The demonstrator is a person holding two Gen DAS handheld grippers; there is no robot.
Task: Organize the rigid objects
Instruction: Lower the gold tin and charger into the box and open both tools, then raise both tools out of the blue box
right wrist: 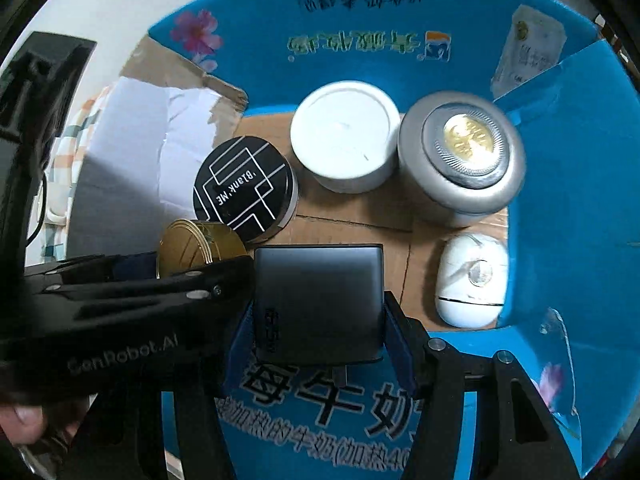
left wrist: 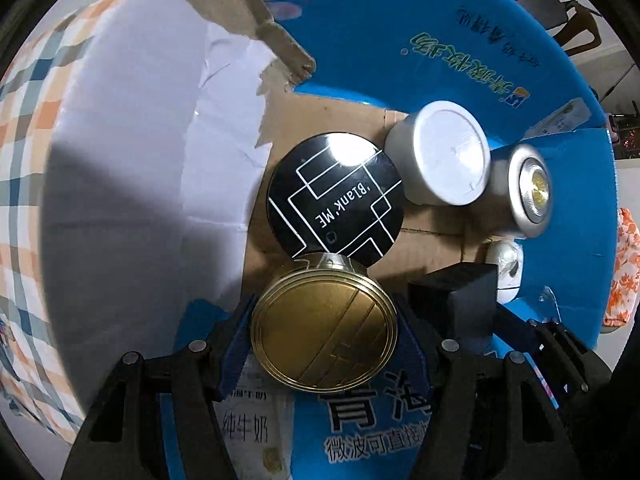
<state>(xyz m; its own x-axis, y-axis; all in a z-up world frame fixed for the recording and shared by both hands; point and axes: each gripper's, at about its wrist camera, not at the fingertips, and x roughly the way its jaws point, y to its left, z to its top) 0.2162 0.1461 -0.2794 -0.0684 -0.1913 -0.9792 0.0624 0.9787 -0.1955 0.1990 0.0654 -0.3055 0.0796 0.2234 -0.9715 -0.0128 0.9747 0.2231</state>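
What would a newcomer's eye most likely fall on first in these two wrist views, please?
Probably the bright blue carton, open-topped, with round cases on its brown floor. Next, the gold round tin clamped in the left gripper at the carton's near edge, touching the black patterned compact, and beside it the dark square block held by the right gripper.

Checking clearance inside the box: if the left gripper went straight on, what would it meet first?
Probably the black Blank ME tin: the gold tin held in the left gripper already seems to touch its rim.
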